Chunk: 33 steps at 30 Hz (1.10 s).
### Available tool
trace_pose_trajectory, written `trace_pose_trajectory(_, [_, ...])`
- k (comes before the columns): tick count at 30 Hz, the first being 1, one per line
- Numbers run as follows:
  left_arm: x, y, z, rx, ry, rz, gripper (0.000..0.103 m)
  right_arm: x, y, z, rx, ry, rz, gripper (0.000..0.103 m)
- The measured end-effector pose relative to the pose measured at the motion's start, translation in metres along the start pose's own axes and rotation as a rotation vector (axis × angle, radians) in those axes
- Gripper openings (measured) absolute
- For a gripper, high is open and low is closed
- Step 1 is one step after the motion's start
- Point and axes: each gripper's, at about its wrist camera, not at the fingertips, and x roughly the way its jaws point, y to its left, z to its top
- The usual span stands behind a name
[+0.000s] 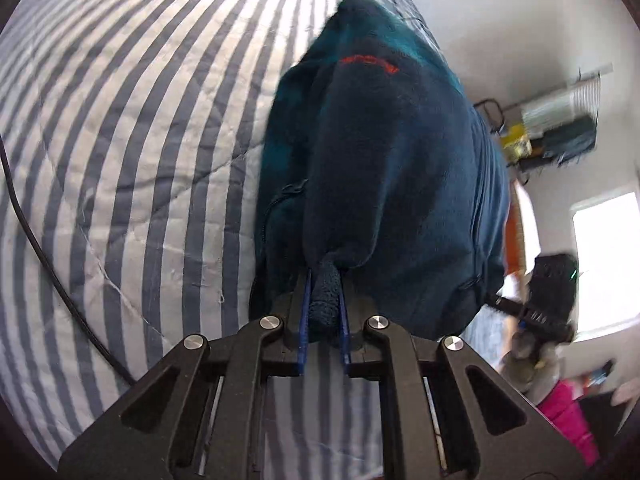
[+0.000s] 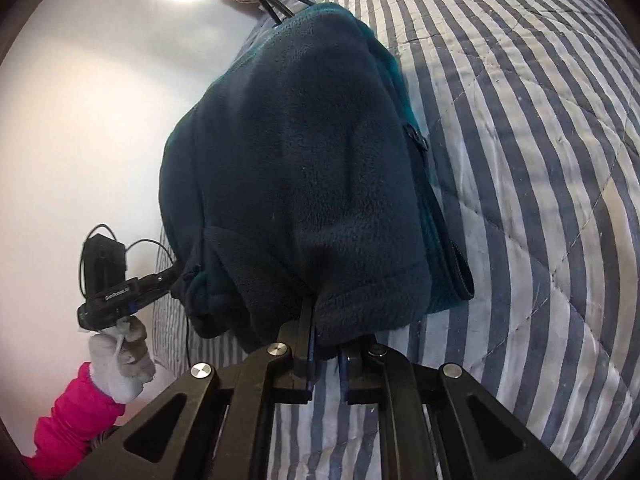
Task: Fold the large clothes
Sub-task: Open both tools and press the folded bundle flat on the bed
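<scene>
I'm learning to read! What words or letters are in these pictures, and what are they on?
Red stitched word on the blue fleece jacket: upside down and blurred, too unclear to read.
White print on the side of the left gripper, seen from the right wrist camera: starts "Gen", the rest too small to read.
No other writing visible.

Both views are wrist fisheyes looking forward and downward along their own tongs, very close to the dark blue fleece jacket on the striped quilt. Left wrist view faces rightward across the bed; right tongs visible. Right wrist view faces opposite; left tongs visible. Shared: jacket, quilt.
</scene>
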Motion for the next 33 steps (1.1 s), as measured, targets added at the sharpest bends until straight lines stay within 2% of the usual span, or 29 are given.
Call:
trace_pose_trajectory(2, [-0.003, -0.011, -0.003, 0.044, -0.011, 0.035, 0.012, 0.001, 0.009, 0.004, -0.025, -0.005, -0.024, 0.006])
trace_pose_trajectory(4, [-0.012, -0.023, -0.005, 0.103, -0.029, 0.072, 0.014, -0.003, 0.024, 0.008, -0.082, -0.018, -0.058, 0.011])
trace_pose_trajectory(6, [-0.026, -0.037, -0.007, 0.159, -0.055, 0.1, 0.019, -0.016, 0.04, 0.002, -0.126, -0.019, -0.054, 0.027])
trace_pose_trajectory(8, [-0.044, -0.05, -0.004, 0.204, -0.089, 0.117, 0.021, -0.031, 0.051, -0.003, -0.181, -0.026, -0.061, 0.034])
trace_pose_trajectory(10, [-0.065, -0.059, -0.003, 0.245, -0.135, 0.115, 0.022, -0.048, 0.062, -0.006, -0.236, -0.04, -0.081, 0.034])
trace_pose_trajectory(13, [-0.09, -0.083, 0.013, 0.316, -0.222, 0.123, 0.028, -0.077, 0.08, -0.002, -0.293, -0.121, -0.101, 0.034])
trace_pose_trajectory(17, [-0.087, -0.112, 0.049, 0.345, -0.278, 0.11, 0.029, -0.09, 0.111, 0.032, -0.356, -0.254, -0.11, 0.034])
trace_pose_trajectory(19, [-0.071, -0.126, 0.067, 0.35, -0.299, 0.122, 0.032, -0.073, 0.13, 0.053, -0.387, -0.292, -0.119, 0.034])
trace_pose_trajectory(20, [-0.065, -0.127, 0.074, 0.345, -0.306, 0.122, 0.038, -0.061, 0.138, 0.065, -0.414, -0.303, -0.146, 0.034])
trace_pose_trajectory(23, [-0.034, -0.127, 0.101, 0.295, -0.269, 0.144, 0.039, -0.024, 0.156, 0.092, -0.481, -0.311, -0.217, 0.033])
trace_pose_trajectory(25, [-0.016, -0.125, 0.111, 0.278, -0.243, 0.142, 0.039, 0.001, 0.161, 0.104, -0.488, -0.287, -0.223, 0.031])
trace_pose_trajectory(29, [0.015, -0.113, 0.115, 0.275, -0.194, 0.193, 0.039, 0.051, 0.155, 0.118, -0.452, -0.198, -0.22, 0.031])
trace_pose_trajectory(33, [0.036, -0.075, 0.092, 0.239, -0.125, 0.227, 0.041, 0.094, 0.128, 0.089, -0.478, -0.076, -0.254, 0.031])
